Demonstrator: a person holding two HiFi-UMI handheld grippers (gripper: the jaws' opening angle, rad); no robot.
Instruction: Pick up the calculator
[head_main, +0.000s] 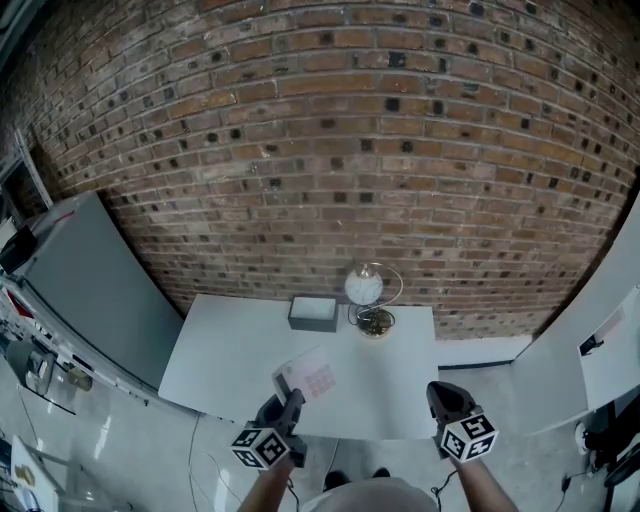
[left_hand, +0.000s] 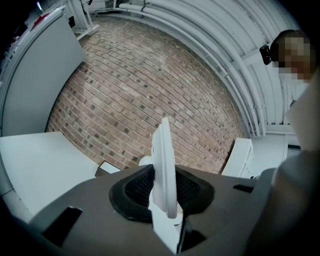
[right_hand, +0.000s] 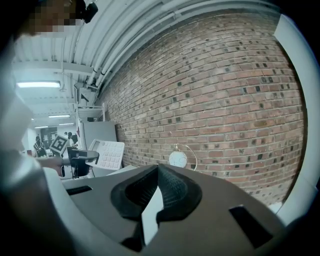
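Observation:
A white calculator (head_main: 308, 378) with pale pink keys is lifted off the white table (head_main: 390, 385), tilted, near the table's front edge. My left gripper (head_main: 289, 398) is shut on its near end. In the left gripper view the calculator (left_hand: 164, 165) stands edge-on between the jaws of the left gripper (left_hand: 163, 189), the pads pressing on both faces. The right gripper view shows the calculator (right_hand: 108, 154) at the left, held up by the left gripper (right_hand: 80, 159). My right gripper (head_main: 446, 398) hovers at the table's front right, shut and empty; its tips (right_hand: 158, 171) meet.
At the back of the table stand a grey box (head_main: 313, 314) and a white globe ornament (head_main: 364, 287) in a wire ring on a gold base (head_main: 376, 322). A brick wall (head_main: 330, 130) rises behind. A grey panel (head_main: 90, 290) stands to the left, white shelving (head_main: 600, 350) to the right.

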